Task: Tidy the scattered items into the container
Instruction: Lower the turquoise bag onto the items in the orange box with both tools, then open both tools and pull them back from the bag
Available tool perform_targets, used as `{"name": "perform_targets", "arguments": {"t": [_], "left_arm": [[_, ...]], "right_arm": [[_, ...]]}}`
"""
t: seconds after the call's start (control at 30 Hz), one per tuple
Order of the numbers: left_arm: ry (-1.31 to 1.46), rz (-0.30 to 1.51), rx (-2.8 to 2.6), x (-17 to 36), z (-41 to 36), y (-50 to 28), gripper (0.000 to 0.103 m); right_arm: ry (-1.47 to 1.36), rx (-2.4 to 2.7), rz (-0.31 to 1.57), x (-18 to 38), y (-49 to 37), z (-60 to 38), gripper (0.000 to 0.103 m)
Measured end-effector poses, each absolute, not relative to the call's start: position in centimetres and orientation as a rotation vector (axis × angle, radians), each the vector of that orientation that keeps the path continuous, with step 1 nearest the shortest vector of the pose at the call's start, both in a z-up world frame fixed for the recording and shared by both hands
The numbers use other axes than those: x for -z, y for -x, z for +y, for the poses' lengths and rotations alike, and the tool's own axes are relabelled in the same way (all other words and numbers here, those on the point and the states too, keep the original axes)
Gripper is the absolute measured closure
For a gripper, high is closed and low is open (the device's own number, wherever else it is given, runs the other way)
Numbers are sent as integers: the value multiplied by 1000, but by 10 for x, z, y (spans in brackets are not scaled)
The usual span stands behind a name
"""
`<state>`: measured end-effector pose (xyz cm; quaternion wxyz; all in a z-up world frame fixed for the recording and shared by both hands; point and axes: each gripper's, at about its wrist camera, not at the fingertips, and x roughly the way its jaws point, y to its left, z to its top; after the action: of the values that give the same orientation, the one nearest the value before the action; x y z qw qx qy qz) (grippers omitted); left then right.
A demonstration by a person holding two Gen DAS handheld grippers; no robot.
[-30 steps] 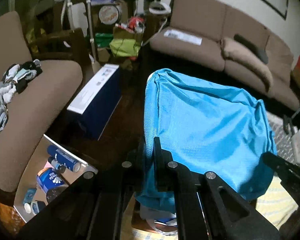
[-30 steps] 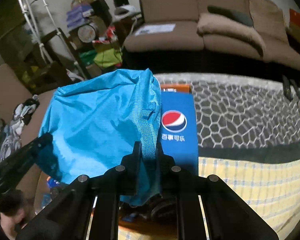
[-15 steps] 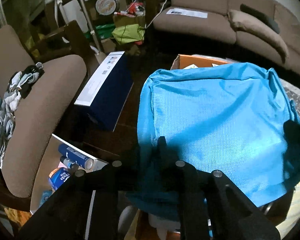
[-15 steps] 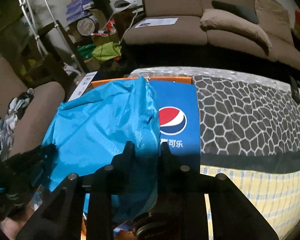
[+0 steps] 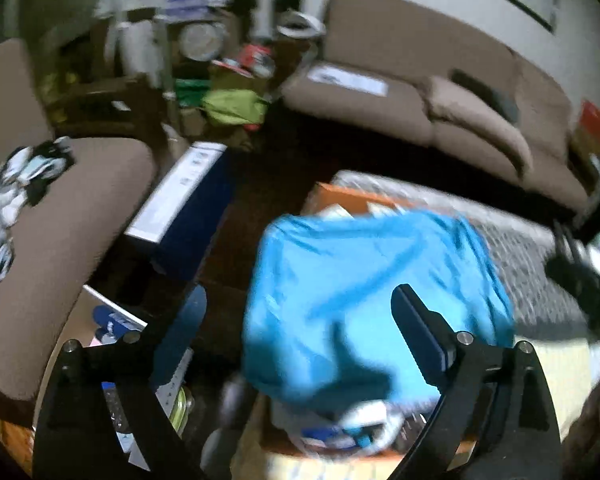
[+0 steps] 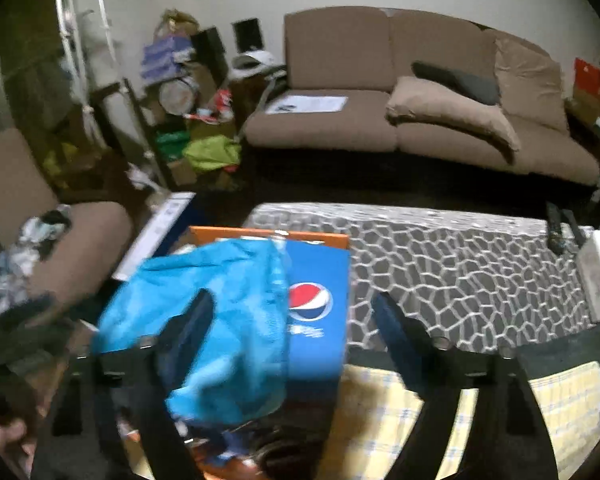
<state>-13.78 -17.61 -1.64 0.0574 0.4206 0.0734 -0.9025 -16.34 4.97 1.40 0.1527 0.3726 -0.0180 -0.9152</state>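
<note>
- Left gripper: fingers spread wide and opening further, grasping nothing; blue bag below and between them, not pressed by either.
- Right gripper: fingers likewise apart and opening, released; left finger in front of the bag's cloth, no pinch visible.
- Blue bag: crumpled, lying over the orange box and covering most of its opening; blurred in both views.
- Orange box: only the far rim visible past the bag, standing at the edge of the tabletop with the grey honeycomb-patterned cover.
- Blue Pepsi carton: just beside the bag on its right, logo facing up, apparently inside the orange rim.
- Small items under the bag's near edge: white and blue shapes, too blurred to name.
- Yellow checked cloth: on the near part of the tabletop.
- Long blue-and-white box: on the floor to the left, beside a brown chair seat.
- Brown sofa: against the far wall, well apart from the box.
</note>
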Motion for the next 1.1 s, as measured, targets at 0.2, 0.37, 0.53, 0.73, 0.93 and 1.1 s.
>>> {"name": "perform_targets", "arguments": {"t": [0.2, 0.37, 0.53, 0.73, 0.93, 1.1], "left_arm": [[-1366, 278, 2785, 32, -154, 144, 49], [-1505, 285, 2667, 74, -159, 168, 78], [-1418, 181, 2694, 91, -155, 175, 76], [-1428, 160, 2710, 92, -154, 183, 75], [-1441, 327, 2714, 79, -173, 177, 74], [-1328, 348, 2744, 46, -174, 152, 44]], "right_arm": [[-1131, 2513, 67, 3, 159, 11, 74], [-1218, 2437, 91, 38, 166, -14, 82], [-1272, 2428, 146, 71, 181, -31, 84], [-1284, 2433, 117, 71, 199, -33, 85], [-1213, 2446, 40, 48, 182, -19, 85], [-1140, 2485, -5, 19, 149, 4, 85]]}}
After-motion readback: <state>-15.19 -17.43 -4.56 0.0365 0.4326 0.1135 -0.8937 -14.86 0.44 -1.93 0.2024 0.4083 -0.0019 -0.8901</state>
